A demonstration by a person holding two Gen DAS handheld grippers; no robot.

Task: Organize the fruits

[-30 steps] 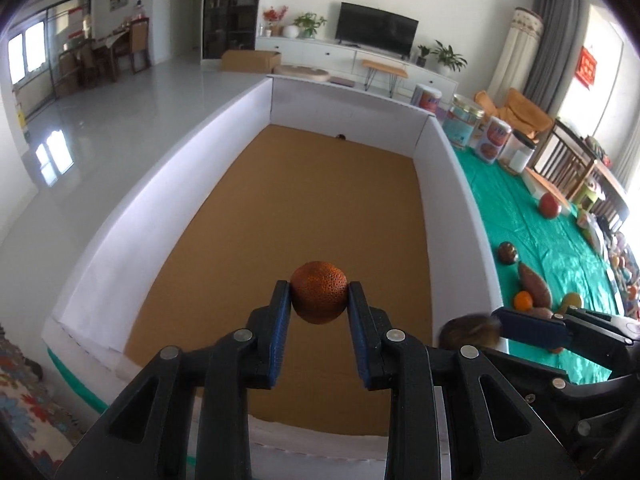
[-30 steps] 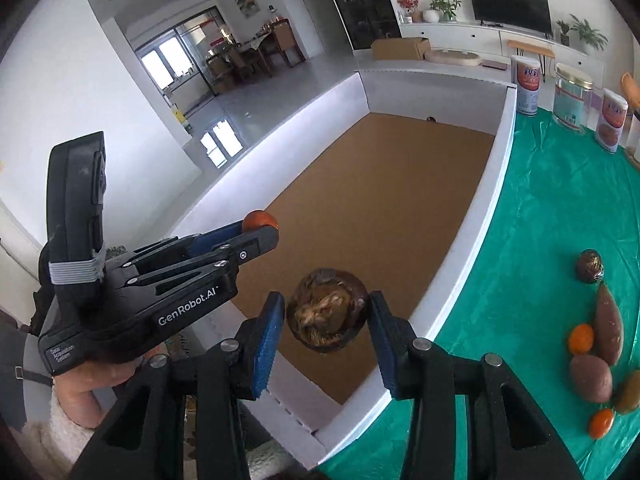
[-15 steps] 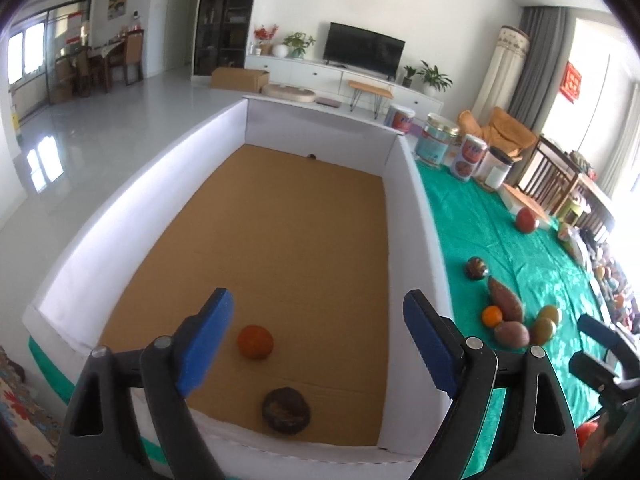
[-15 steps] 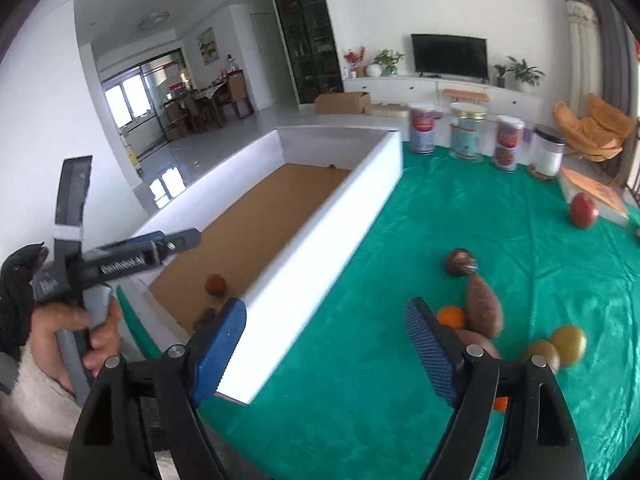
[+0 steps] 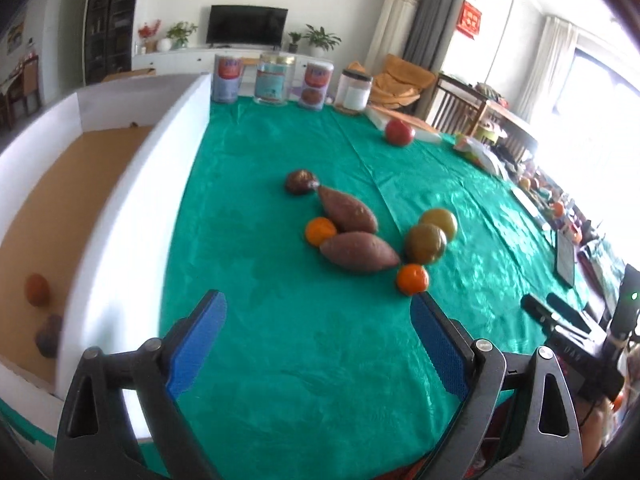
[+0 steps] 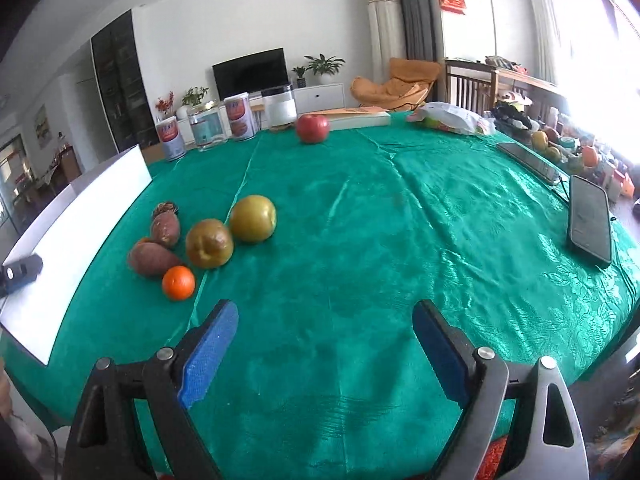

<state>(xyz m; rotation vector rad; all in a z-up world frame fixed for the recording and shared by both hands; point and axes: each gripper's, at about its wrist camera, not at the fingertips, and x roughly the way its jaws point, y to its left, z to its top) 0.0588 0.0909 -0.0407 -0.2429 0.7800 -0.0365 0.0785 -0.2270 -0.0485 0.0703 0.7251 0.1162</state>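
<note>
Left wrist view: 2 fruits are lying in the white box at its near end, while 7 more are sitting on the green tablecloth beside it. The left gripper and right gripper are both opening, nothing between them.

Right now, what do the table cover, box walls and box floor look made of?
Table cover: green fabric or thin plastic sheet with a satin sheen; it shows glossy wrinkles and a faint leaf pattern.
Box walls: matte white board, possibly foam board; flat with crisp edges.
Box floor: plain brown cardboard, matte.
</note>
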